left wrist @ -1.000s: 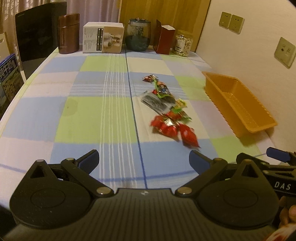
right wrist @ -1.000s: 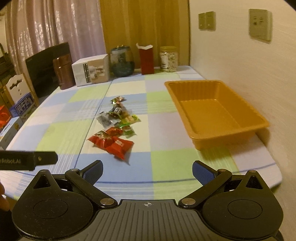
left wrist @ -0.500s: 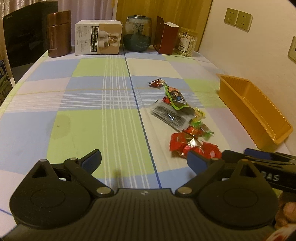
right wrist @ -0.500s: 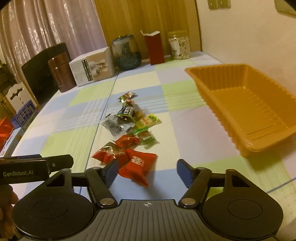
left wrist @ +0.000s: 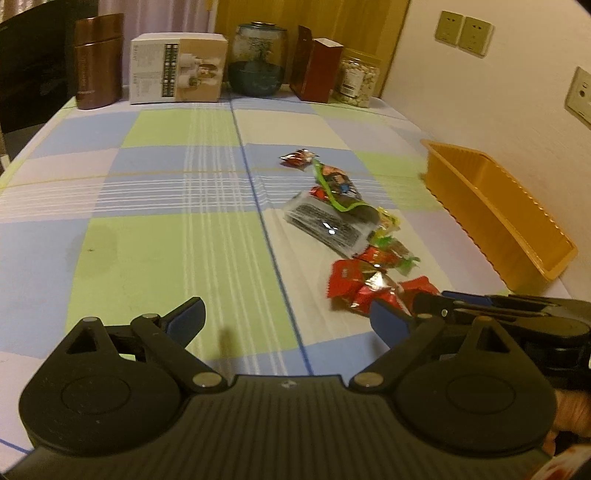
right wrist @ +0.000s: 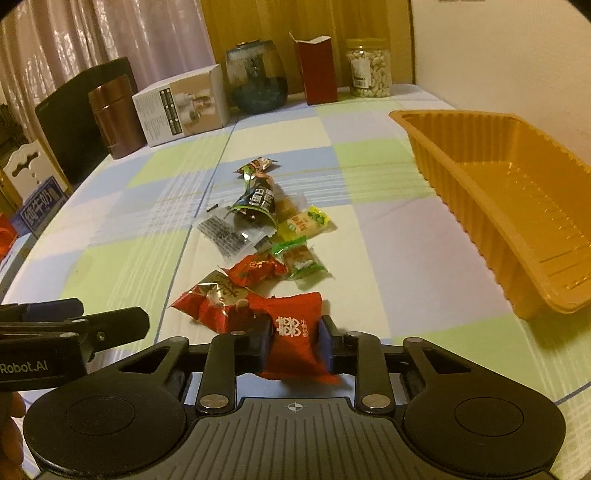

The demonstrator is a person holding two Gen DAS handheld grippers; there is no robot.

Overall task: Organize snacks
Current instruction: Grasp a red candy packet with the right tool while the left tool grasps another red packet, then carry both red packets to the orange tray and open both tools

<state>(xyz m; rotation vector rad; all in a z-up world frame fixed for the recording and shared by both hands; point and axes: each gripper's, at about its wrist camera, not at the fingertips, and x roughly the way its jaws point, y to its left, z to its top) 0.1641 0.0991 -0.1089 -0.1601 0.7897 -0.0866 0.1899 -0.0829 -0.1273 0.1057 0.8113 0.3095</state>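
Note:
A loose line of snack packets lies mid-table on the checked cloth, seen also in the left wrist view as the same snack packets. My right gripper is closing, and its pads press on the nearest red packet from both sides. An orange tray stands empty to the right by the wall. My left gripper hovers over bare cloth left of the pile, its jaws wide but closing a little, with nothing between them. Beside it the right gripper's fingers reach the red packets.
Along the far edge stand a brown canister, a white box, a glass jar, a red carton and a nut jar. A wall with sockets borders the right side. A dark chair is at the left.
Both grippers have moved forward and down toward the near end of the pile. The right jaws have gone from wide apart to clamped on the red packet.

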